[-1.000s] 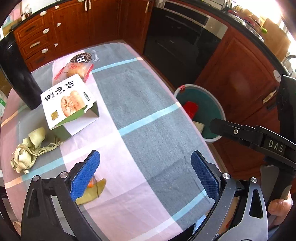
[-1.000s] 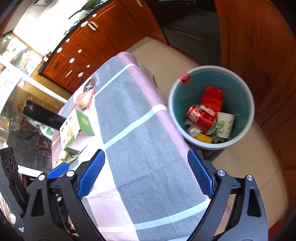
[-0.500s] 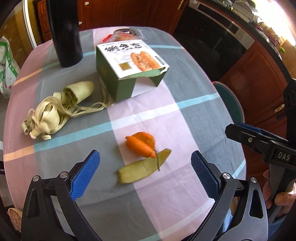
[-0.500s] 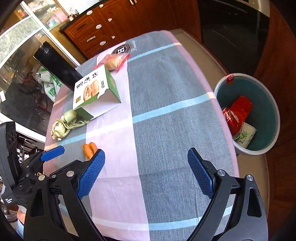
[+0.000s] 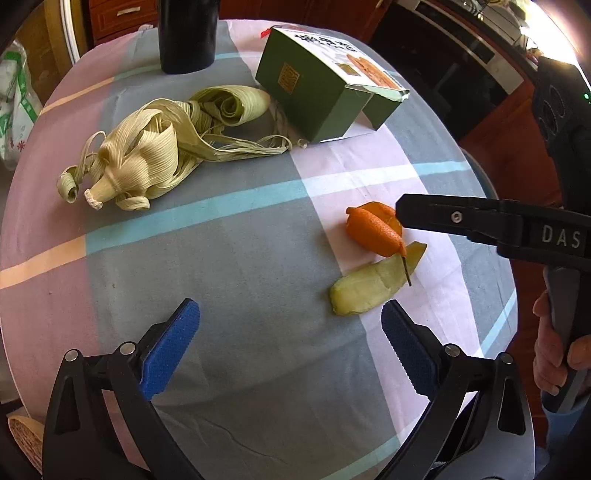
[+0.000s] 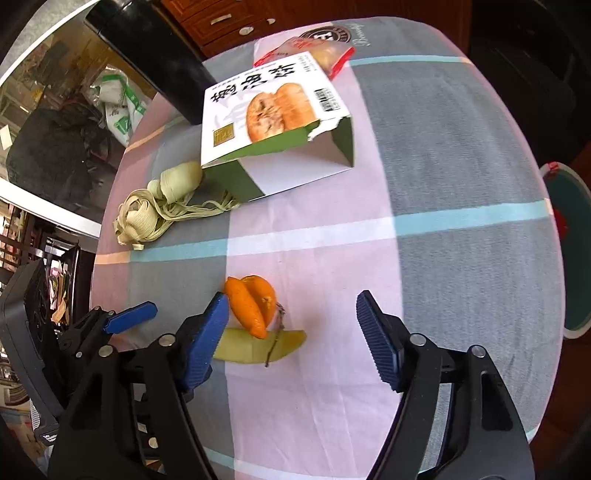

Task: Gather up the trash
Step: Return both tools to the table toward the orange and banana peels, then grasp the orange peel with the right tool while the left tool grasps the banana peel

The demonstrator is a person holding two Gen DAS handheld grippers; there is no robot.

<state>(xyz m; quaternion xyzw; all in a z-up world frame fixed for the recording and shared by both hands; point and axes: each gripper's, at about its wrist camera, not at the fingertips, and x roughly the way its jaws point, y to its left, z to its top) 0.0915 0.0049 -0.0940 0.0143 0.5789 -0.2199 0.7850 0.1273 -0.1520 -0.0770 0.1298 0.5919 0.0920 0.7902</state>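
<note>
Round table w/ a pink, grey and light-blue checked tablecloth (image 5: pixel 229 258). On it, near the middle-right in the left wrist view: a curled orange peel (image 5: pixel 375 229) lying partly on a pale yellow-green peel strip (image 5: pixel 369 290), the two touching; a thin dark stem crosses the strip.

Right gripper (image 6: pixel 291 332): blue-padded jaws spread wide, nothing held. It hangs over both peels. Its left pad sits just beside the orange peel's left edge in the right wrist view; touching or not, can't tell from this angle. Right pad well apart from the peel. In the left wrist view one black finger of it reaches in from the right, tip overlapping the orange peel's far side.

Left gripper (image 5: pixel 290 349): jaws also wide apart, empty, above bare cloth; the yellow-green strip lies just ahead of its right pad.

Further back: a bundle of dried pale-green leaf wrappers (image 5: pixel 162 144), and beside it a torn-open green and white cardboard food box (image 6: pixel 273 118) w/ a pastry photo on top. Behind the box, a red-edged clear snack packet (image 6: pixel 317 50). A black cylinder (image 5: pixel 186 35) stands at the far edge.

Off the table's right side, down on the floor: a teal round bin w/ white rim (image 6: pixel 569 254), only partly in view.
</note>
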